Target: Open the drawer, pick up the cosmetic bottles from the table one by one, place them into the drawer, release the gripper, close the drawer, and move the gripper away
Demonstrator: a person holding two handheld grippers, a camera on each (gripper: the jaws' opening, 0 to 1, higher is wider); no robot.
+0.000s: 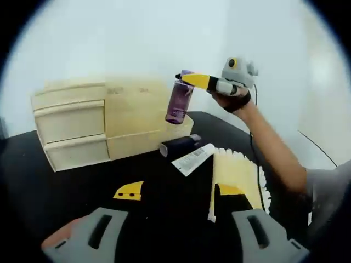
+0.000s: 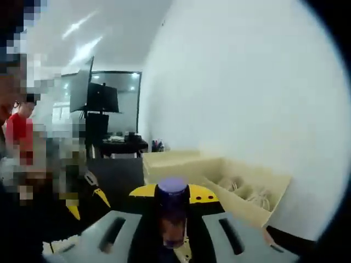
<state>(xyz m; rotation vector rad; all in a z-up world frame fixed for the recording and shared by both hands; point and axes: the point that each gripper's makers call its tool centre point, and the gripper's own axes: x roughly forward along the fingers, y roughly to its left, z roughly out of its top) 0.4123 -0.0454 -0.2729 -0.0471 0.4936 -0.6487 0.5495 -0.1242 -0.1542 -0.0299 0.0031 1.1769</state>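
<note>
The right gripper (image 1: 189,80), at upper centre of the left gripper view, pinched a purple bottle (image 1: 179,102) between its fingers, hanging above the wooden drawer unit (image 1: 104,123). The opened drawer (image 2: 241,192) sat right of centre in the right gripper view, pale packing inside. Lowering the bottle straight down, clear of the drawer wall, looked wisest before letting go. On the black counter (image 1: 33,164) a dark bottle (image 1: 180,145) and white tube (image 1: 193,159) waited. The left gripper (image 1: 175,192) hung low with its fingers spread, holding nothing.
</note>
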